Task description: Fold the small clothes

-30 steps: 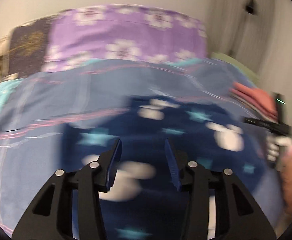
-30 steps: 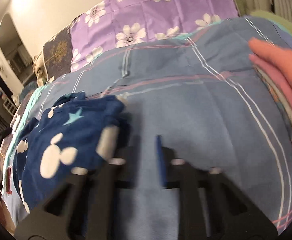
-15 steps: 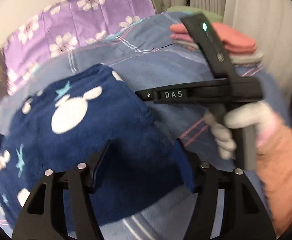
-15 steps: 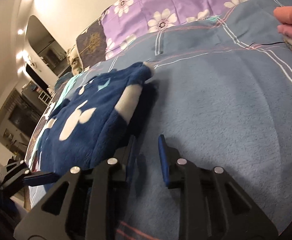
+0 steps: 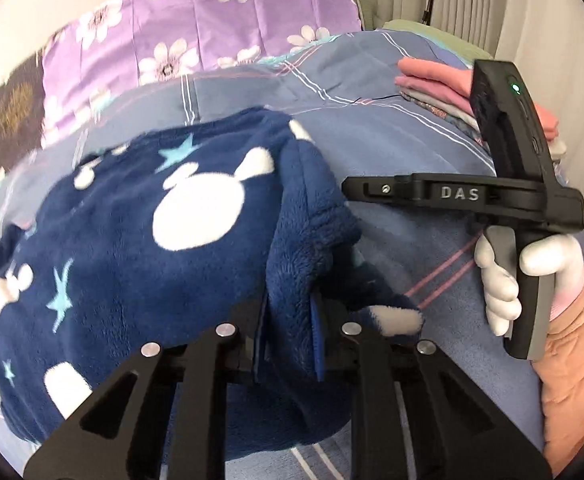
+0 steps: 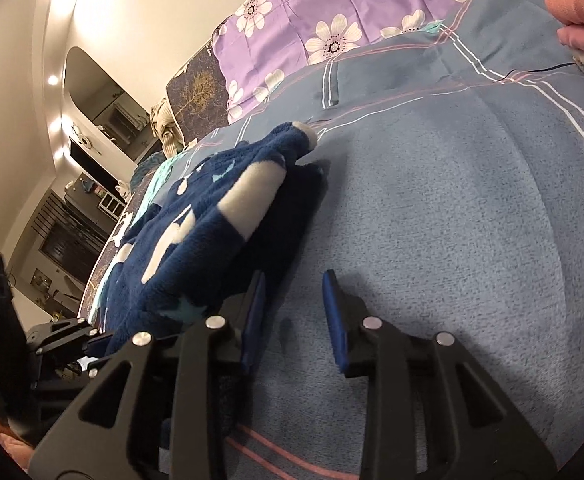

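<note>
Here, on the blue plaid blanket [image 5: 375, 140], the navy fleece garment [image 5: 140, 248] w/ white blobs & stars lies left of centre. L gripper [image 5: 288, 332] has just been closing, its pads now clamped on a raised fold at the garment's right edge. R gripper [image 6: 292, 312], just right of the garment, has been opening; jaws apart, only blanket between. Folded pink clothes stack [image 5: 443, 84] sits far right.

Warm indoor light, fisheye-bent edges, slight blur at left
</note>
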The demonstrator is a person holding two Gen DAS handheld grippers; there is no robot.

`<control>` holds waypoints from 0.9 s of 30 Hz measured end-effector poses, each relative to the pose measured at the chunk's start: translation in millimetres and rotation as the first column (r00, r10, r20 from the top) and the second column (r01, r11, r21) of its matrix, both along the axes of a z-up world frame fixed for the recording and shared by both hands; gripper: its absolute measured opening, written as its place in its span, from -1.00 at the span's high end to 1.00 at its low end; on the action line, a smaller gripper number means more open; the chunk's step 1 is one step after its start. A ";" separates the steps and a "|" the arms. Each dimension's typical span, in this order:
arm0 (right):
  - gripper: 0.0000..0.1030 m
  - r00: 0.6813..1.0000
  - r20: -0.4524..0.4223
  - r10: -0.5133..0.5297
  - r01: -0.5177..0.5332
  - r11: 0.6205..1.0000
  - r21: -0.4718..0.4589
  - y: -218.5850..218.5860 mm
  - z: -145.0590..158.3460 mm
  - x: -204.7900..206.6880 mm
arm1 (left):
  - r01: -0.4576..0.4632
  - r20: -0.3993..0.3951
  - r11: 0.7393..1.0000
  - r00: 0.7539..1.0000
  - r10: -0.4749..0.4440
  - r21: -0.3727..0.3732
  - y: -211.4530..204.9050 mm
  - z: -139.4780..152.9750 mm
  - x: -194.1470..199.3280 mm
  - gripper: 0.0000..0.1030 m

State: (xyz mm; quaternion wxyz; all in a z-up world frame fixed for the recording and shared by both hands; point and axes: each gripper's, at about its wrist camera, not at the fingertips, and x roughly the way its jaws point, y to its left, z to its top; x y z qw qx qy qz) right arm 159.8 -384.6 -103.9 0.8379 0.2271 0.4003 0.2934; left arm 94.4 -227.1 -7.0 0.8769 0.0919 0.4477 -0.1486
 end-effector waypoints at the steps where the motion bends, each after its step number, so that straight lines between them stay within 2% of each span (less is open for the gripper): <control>1: 0.34 1.000 0.000 0.007 -0.007 1.000 0.003 2.0 0.3 0.2 | 0.004 -0.018 1.000 1.000 -0.005 -0.020 2.3 -2.2 0.4 0.63; 8: 0.18 0.998 -0.042 0.049 -0.050 0.999 -0.020 27.1 -0.2 13.8 | 0.059 -0.057 0.996 0.996 -0.063 -0.069 -4.8 -13.2 -2.9 0.61; 11: 0.17 0.992 -0.112 0.052 -0.064 0.992 -0.107 52.8 -2.6 43.2 | 0.097 -0.063 0.992 0.993 -0.102 -0.076 -13.1 -17.7 -8.4 0.61; 12: 0.22 0.991 -0.128 0.045 -0.059 0.992 -0.108 56.7 -1.1 53.3 | 0.108 -0.056 0.992 0.992 -0.112 -0.072 -16.0 -18.6 -8.8 0.61; 13: 0.67 0.989 -0.145 0.029 -0.042 0.995 -0.088 57.2 0.8 61.8 | 0.114 -0.052 0.991 0.992 -0.118 -0.072 -17.5 -19.4 -9.2 0.61; 14: 0.79 0.986 -0.164 0.000 -0.004 1.000 -0.028 53.4 6.4 69.6 | 0.123 -0.056 0.989 0.990 -0.128 -0.081 -18.3 -20.4 -9.5 0.61; 16: 0.80 0.995 -0.095 -0.029 0.036 0.997 0.065 46.4 24.0 65.9 | 0.143 -0.047 0.985 0.988 -0.148 -0.096 -19.5 -20.8 -11.9 0.61; 18: 0.81 0.997 -0.056 -0.057 0.058 0.998 0.015 46.7 23.4 63.9 | 0.181 -0.037 0.979 0.982 -0.185 -0.098 -22.5 -22.4 -15.4 0.61; 19: 0.81 0.994 -0.073 -0.079 0.076 0.996 -0.047 48.9 10.7 67.6 | 0.210 -0.043 0.973 0.976 -0.215 -0.094 -25.8 -26.7 -17.5 0.61; 20: 0.79 0.990 -0.106 -0.088 0.081 0.994 -0.066 48.8 -8.3 72.8 | 0.228 -0.049 0.970 0.971 -0.233 -0.090 -28.4 -31.4 -18.9 0.61; 22: 0.80 0.988 -0.130 -0.078 0.086 0.995 0.058 35.3 -25.9 74.9 | 0.243 -0.052 0.966 0.967 -0.248 -0.088 -32.2 -40.9 -18.0 0.61; 23: 0.78 0.987 -0.144 -0.077 0.092 0.991 0.098 28.4 -21.5 74.9 | 0.243 -0.056 0.965 0.967 -0.249 -0.094 -32.2 -42.4 -17.6 0.60; 24: 0.71 0.985 -0.139 -0.101 0.114 0.990 0.086 23.4 -15.1 73.5 | 0.240 -0.063 0.965 0.967 -0.248 -0.108 -31.3 -43.0 -16.6 0.59; 25: 0.48 0.983 -0.106 -0.152 0.157 0.987 0.038 17.7 -6.0 70.1 | 0.239 -0.067 0.964 0.966 -0.248 -0.115 -30.3 -42.8 -15.7 0.59; 26: 0.39 0.976 -0.062 -0.208 0.208 0.978 -0.005 10.1 3.9 64.9 | 0.240 -0.070 0.964 0.966 -0.249 -0.118 -30.1 -42.7 -15.9 0.58; 27: 0.36 0.977 -0.052 -0.209 0.210 0.977 0.019 4.6 8.6 61.5 | 0.241 -0.069 0.963 0.966 -0.250 -0.119 -29.9 -42.6 -15.9 0.57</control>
